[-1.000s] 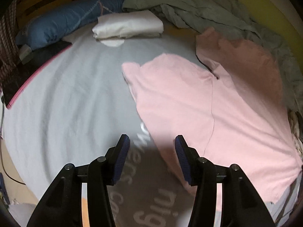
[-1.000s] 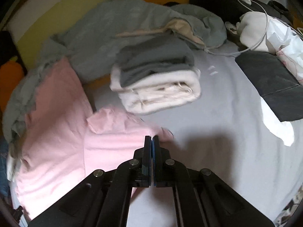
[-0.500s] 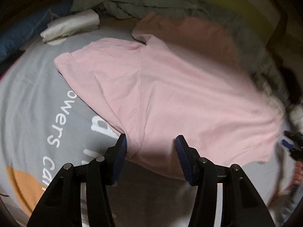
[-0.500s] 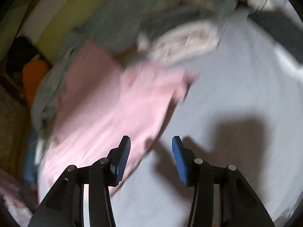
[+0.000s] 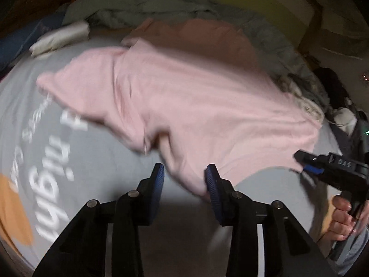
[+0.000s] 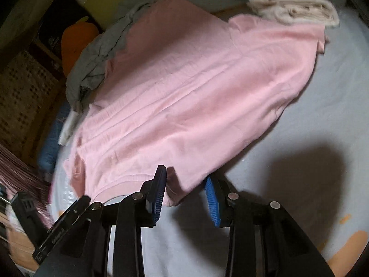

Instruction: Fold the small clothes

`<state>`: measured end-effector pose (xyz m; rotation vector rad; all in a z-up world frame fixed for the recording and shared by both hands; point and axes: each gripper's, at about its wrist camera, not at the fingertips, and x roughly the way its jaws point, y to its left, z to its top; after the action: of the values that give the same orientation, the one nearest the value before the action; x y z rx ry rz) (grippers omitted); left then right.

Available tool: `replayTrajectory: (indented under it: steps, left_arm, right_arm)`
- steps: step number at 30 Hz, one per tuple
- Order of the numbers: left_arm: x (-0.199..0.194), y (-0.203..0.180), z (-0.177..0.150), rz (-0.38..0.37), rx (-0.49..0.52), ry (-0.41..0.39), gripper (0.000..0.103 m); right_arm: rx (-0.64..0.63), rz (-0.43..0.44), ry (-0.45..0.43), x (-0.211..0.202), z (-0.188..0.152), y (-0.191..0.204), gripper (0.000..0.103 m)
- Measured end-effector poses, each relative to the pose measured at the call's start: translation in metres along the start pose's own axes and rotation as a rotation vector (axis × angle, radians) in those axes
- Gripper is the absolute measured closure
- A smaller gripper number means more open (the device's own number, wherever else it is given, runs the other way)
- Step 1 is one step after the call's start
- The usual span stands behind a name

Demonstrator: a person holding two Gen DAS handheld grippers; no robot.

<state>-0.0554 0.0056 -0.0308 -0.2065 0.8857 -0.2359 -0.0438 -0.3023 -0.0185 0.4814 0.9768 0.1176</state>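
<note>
A pink T-shirt (image 5: 207, 106) lies spread flat on the grey printed bed sheet (image 5: 80, 161). In the left wrist view my left gripper (image 5: 184, 177) is at the shirt's near corner. Its jaws are closing with that corner between them, and a wide gap still shows. In the right wrist view my right gripper (image 6: 184, 180) is at the other near corner of the pink T-shirt (image 6: 196, 97). Its jaws are closing too, with the hem between the blue pads, not pinched. A hand (image 5: 343, 217) holds the right gripper (image 5: 309, 164) at the right edge.
A crumpled grey-green blanket (image 5: 161, 7) and a folded white cloth (image 5: 60, 37) lie beyond the shirt. A folded cream and grey stack (image 6: 299, 9) sits at the far right of the bed. An orange cushion (image 6: 78, 39) and a woven basket (image 6: 25, 87) stand off the bed's left side.
Both grippers moved to the shirt's near hem. The right gripper went from shut to open and has since narrowed. The left jaws have narrowed around the corner.
</note>
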Motion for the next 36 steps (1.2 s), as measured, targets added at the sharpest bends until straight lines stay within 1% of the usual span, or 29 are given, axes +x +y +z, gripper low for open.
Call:
replayTrajectory:
  steps: [1, 2, 3, 4, 5, 7, 9, 10, 11, 14, 15, 16, 17, 18, 19, 20, 21, 22, 23, 25, 27, 28, 29, 30, 31, 32, 33, 35, 36]
  left_arm:
    - [-0.002, -0.005, -0.004, 0.025, 0.021, -0.026, 0.067]
    - [-0.002, -0.012, -0.005, 0.050, 0.057, -0.038, 0.068]
    - [-0.003, -0.016, -0.007, 0.059, 0.080, -0.047, 0.083]
    - [-0.004, -0.018, -0.007, 0.048, 0.084, -0.058, 0.099]
    - [-0.007, -0.019, -0.007, 0.046, 0.082, -0.067, 0.100]
    - [-0.020, -0.019, -0.008, 0.057, 0.093, -0.101, 0.100]
    - [-0.039, -0.018, -0.011, 0.053, 0.092, -0.145, 0.100]
    - [-0.045, -0.017, -0.014, 0.068, 0.095, -0.146, 0.100]
    - [-0.044, -0.015, -0.020, 0.097, 0.098, -0.121, 0.100]
    - [-0.018, 0.000, -0.038, 0.118, 0.061, -0.014, 0.099]
    - [-0.019, -0.002, -0.040, 0.126, 0.083, -0.052, 0.099]
    - [-0.021, -0.008, -0.039, 0.151, 0.128, -0.062, 0.097]
    - [-0.021, -0.011, -0.037, 0.155, 0.150, -0.060, 0.095]
    - [-0.024, -0.009, -0.034, 0.137, 0.139, -0.065, 0.094]
    - [-0.028, -0.003, -0.030, 0.115, 0.112, -0.072, 0.086]
    - [-0.033, 0.006, -0.023, 0.103, 0.073, -0.083, 0.079]
    - [-0.036, 0.015, -0.014, 0.112, 0.033, -0.093, 0.056]
    - [-0.041, 0.027, -0.005, 0.133, -0.013, -0.103, 0.044]
    - [-0.044, 0.042, 0.008, 0.150, -0.066, -0.112, 0.044]
    - [-0.044, 0.073, 0.031, 0.168, -0.159, -0.094, 0.045]
    - [-0.038, 0.107, 0.055, 0.168, -0.260, -0.060, 0.046]
    - [-0.034, 0.124, 0.065, 0.165, -0.302, -0.038, 0.049]
    - [-0.029, 0.140, 0.074, 0.150, -0.333, -0.021, 0.051]
    - [-0.025, 0.151, 0.082, 0.146, -0.343, -0.006, 0.056]
    - [-0.019, 0.160, 0.089, 0.136, -0.358, 0.022, 0.057]
    - [-0.013, 0.171, 0.095, 0.104, -0.386, 0.049, 0.058]
    - [-0.008, 0.180, 0.098, 0.089, -0.420, 0.056, 0.058]
    - [0.000, 0.196, 0.100, 0.118, -0.483, 0.070, 0.060]
    - [0.003, 0.203, 0.099, 0.129, -0.497, 0.073, 0.070]
  right_arm:
    - [-0.023, -0.032, -0.007, -0.001, 0.000, 0.001, 0.091]
    - [-0.055, -0.053, -0.017, -0.002, -0.002, 0.005, 0.099]
    - [-0.075, -0.074, -0.030, -0.004, -0.004, 0.008, 0.098]
    - [-0.086, -0.090, -0.049, -0.008, -0.004, 0.011, 0.098]
    - [-0.098, -0.108, -0.074, -0.013, -0.006, 0.014, 0.098]
    - [-0.139, -0.163, -0.164, -0.034, -0.014, 0.023, 0.099]
    - [-0.156, -0.168, -0.219, -0.054, -0.027, 0.028, 0.099]
    - [-0.158, -0.179, -0.220, -0.058, -0.031, 0.028, 0.099]
    - [-0.153, -0.195, -0.200, -0.057, -0.041, 0.027, 0.099]
    - [-0.136, -0.234, -0.102, -0.035, -0.062, 0.018, 0.099]
    - [-0.140, -0.243, -0.103, -0.034, -0.063, 0.018, 0.099]
    - [-0.162, -0.266, -0.121, -0.036, -0.061, 0.021, 0.098]
    - [-0.181, -0.283, -0.150, -0.041, -0.058, 0.026, 0.098]
    - [-0.186, -0.293, -0.190, -0.048, -0.057, 0.028, 0.091]
    - [-0.184, -0.320, -0.226, -0.055, -0.056, 0.028, 0.080]
    - [-0.175, -0.346, -0.258, -0.061, -0.055, 0.027, 0.076]
    - [-0.161, -0.358, -0.287, -0.067, -0.055, 0.029, 0.072]
    - [-0.157, -0.362, -0.304, -0.071, -0.054, 0.028, 0.072]
    - [-0.164, -0.372, -0.338, -0.078, -0.047, 0.028, 0.072]
    - [-0.193, -0.392, -0.376, -0.084, -0.037, 0.034, 0.071]
    - [-0.210, -0.369, -0.384, -0.086, -0.019, 0.044, 0.070]
    - [-0.219, -0.336, -0.378, -0.086, -0.008, 0.049, 0.068]
    - [-0.247, -0.311, -0.377, -0.083, 0.007, 0.058, 0.067]
    - [-0.267, -0.306, -0.383, -0.081, 0.013, 0.064, 0.065]
    - [-0.311, -0.307, -0.403, -0.076, 0.024, 0.075, 0.063]
    - [-0.336, -0.308, -0.413, -0.068, 0.031, 0.085, 0.062]
    - [-0.354, -0.306, -0.419, -0.063, 0.036, 0.093, 0.062]
    - [-0.354, -0.282, -0.409, -0.047, 0.047, 0.104, 0.062]
    - [-0.350, -0.270, -0.405, -0.042, 0.047, 0.107, 0.062]
